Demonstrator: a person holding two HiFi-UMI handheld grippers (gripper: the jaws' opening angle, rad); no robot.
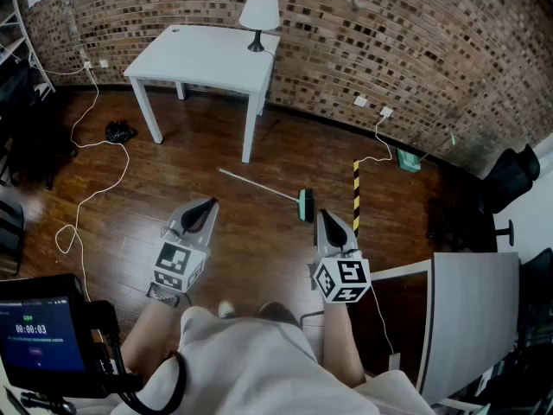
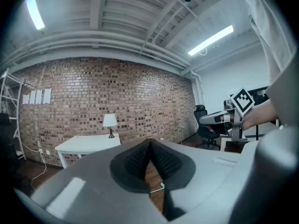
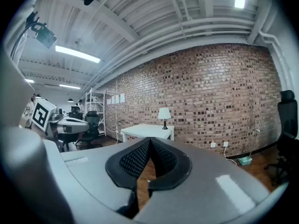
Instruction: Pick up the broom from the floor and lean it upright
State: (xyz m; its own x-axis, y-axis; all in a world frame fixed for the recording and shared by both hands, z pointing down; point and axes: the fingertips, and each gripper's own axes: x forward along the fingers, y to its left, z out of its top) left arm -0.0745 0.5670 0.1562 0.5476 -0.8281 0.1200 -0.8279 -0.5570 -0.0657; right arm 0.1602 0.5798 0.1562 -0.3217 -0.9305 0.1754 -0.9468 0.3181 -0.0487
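The broom (image 1: 263, 187) lies flat on the wooden floor, its thin white handle running left from a green head (image 1: 305, 204). My left gripper (image 1: 207, 204) hovers above the floor, short of the handle's left part, jaws shut and empty. My right gripper (image 1: 324, 216) hangs just on my side of the broom head, also shut and empty. Both point forward, nearly level. In the left gripper view the pads (image 2: 150, 144) meet, and the broom (image 2: 159, 187) shows small through the gap below them. The right gripper view shows closed pads (image 3: 150, 141) with floor beyond.
A white table (image 1: 203, 59) with a lamp (image 1: 259, 11) stands against the brick wall. A yellow-black striped strip (image 1: 355, 195) lies right of the broom head. White cables (image 1: 95, 188) trail across the floor at left. A grey desk (image 1: 471, 314) and black chair (image 1: 510, 175) are at right.
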